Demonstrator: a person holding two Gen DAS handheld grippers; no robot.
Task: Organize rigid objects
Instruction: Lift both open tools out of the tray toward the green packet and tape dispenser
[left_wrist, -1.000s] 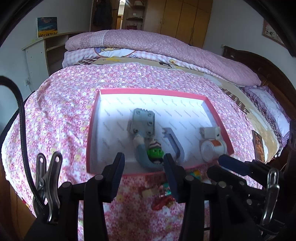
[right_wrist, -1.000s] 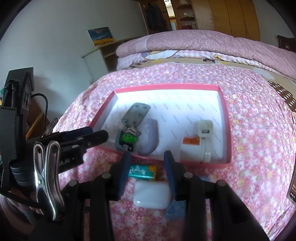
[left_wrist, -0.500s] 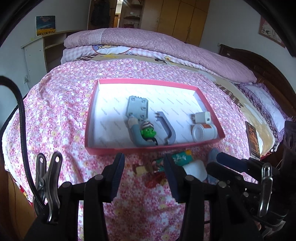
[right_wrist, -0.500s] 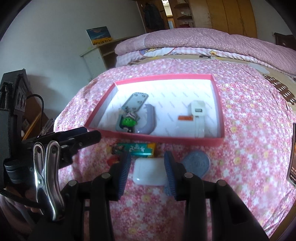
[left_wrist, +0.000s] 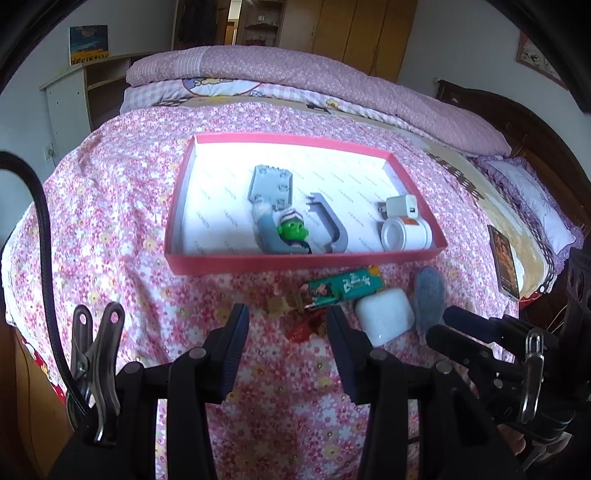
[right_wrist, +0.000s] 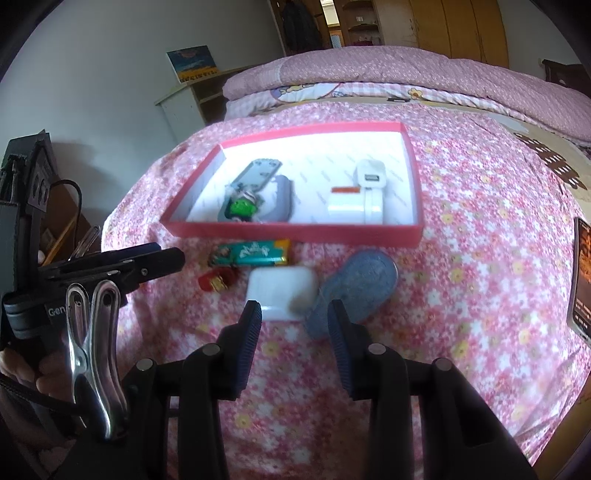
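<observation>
I am holding my left gripper (left_wrist: 286, 325) tilted downward, its two dark fingers (left_wrist: 236, 332) standing apart with nothing between them. I am holding my right gripper (right_wrist: 293, 321) at a similar downward slant just beside it, its ribbed blue pads (right_wrist: 251, 332) also parted and gripping nothing. In each wrist view the other gripper is showing at the edge of the frame, and part of my left hand (right_wrist: 22, 373) is wrapping around the left gripper's handle.
</observation>
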